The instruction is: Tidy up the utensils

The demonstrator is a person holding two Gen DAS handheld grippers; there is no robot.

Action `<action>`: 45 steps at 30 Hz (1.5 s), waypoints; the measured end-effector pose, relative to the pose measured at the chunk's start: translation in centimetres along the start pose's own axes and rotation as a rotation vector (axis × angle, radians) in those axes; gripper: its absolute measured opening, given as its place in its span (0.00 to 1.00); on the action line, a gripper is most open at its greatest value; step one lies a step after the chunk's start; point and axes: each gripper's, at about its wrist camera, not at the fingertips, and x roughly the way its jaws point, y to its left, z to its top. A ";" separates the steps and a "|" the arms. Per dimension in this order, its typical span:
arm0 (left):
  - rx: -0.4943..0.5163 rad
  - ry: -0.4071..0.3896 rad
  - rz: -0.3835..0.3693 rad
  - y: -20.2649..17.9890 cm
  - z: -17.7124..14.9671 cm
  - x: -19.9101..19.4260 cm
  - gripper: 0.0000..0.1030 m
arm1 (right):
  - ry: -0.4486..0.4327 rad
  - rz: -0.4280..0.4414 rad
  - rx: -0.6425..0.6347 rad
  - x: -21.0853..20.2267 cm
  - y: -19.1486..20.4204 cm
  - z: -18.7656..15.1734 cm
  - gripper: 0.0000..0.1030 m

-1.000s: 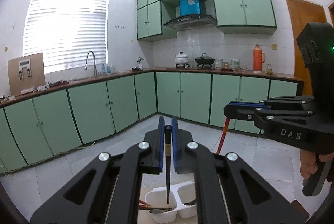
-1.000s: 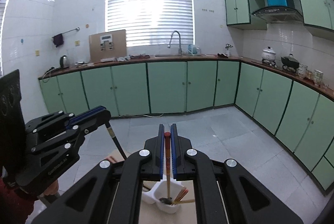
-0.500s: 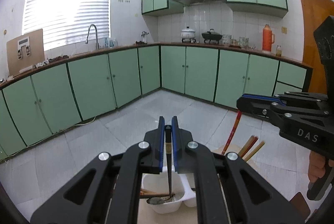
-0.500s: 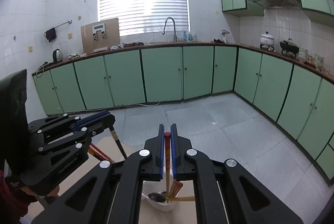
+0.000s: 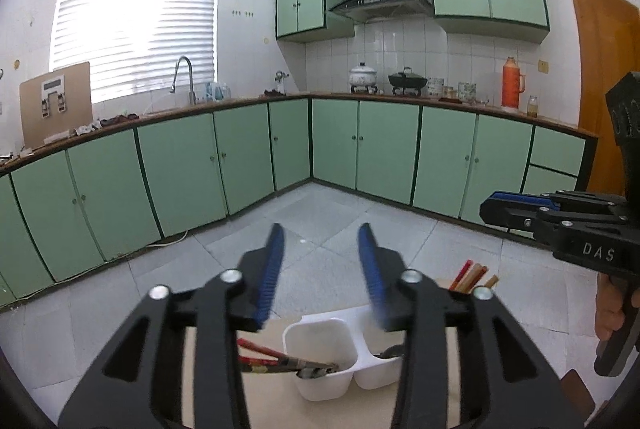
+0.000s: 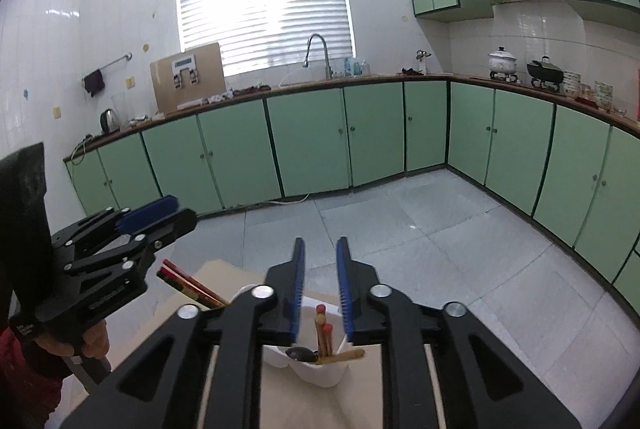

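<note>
A white two-compartment holder (image 5: 320, 385) stands on a pale board below both grippers. My left gripper (image 5: 320, 231) hangs over it, its jaws opening with nothing between them. Dark and red chopsticks (image 5: 264, 353) lean out of the left compartment. In the right wrist view my right gripper (image 6: 320, 245) hovers over the holder (image 6: 328, 375), its jaws also opening. Red-tipped chopsticks (image 6: 322, 325) stand loose in the compartment beneath, free of the pads, beside a dark spoon (image 6: 298, 353). Each gripper shows in the other's view: the right gripper (image 5: 486, 209) and the left gripper (image 6: 180, 213).
The pale board (image 6: 224, 271) lies on a low table over a grey tiled floor (image 5: 320, 205). Green cabinets (image 5: 384, 149) line the walls, with pots and an orange flask (image 5: 512, 83) on the counter. A hand (image 5: 608, 313) holds the right gripper's handle.
Both grippers have sunk toward the holder. Each was shut on an upright chopstick; both now have their jaws apart, and the chopsticks rest in the holder.
</note>
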 end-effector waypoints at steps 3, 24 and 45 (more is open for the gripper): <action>-0.014 -0.021 0.016 0.1 -0.2 -1.9 0.58 | -0.023 -0.016 0.008 -1.7 0.0 -0.4 0.30; -0.098 -0.002 0.120 0.1 -7.7 -13.7 0.95 | -0.054 -0.008 0.119 -11.0 3.2 -10.5 0.83; -0.015 -0.012 0.110 -2.4 -10.2 -23.1 0.95 | -0.099 -0.069 -0.022 -17.5 10.6 -13.5 0.94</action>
